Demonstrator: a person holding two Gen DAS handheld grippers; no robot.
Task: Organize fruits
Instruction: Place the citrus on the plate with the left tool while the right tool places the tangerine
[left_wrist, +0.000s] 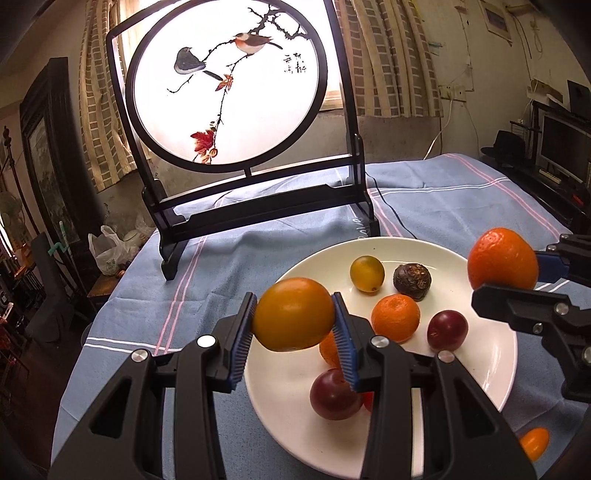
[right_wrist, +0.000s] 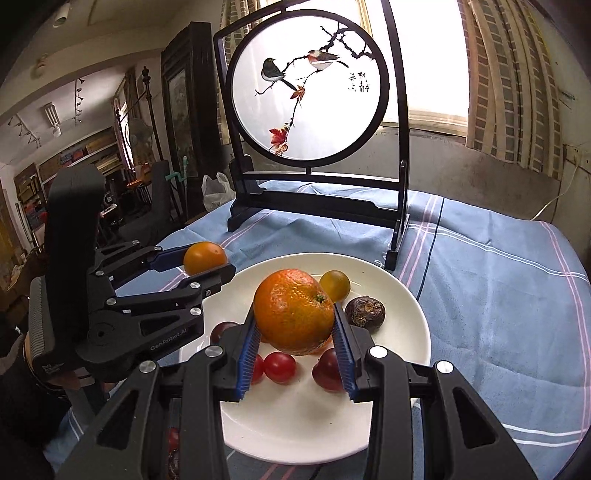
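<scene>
Blue striped cloth (left_wrist: 461, 206) carries a white plate (left_wrist: 288, 413) where both loads seem due: left gripper (left_wrist: 294, 325) clamps a yellow-orange fruit (left_wrist: 293, 314) above the plate's left rim, right gripper (right_wrist: 295, 334) clamps an orange (right_wrist: 293, 312) above its middle, each needing a bare spot before release.

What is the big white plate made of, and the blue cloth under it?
The round white plate looks like glazed ceramic or porcelain: smooth, glossy, with soft light reflections, though hard plastic can't be ruled out. The light blue striped tablecloth looks like woven cotton fabric: matte, wrinkled into soft folds, with white and pink woven stripes.
</scene>
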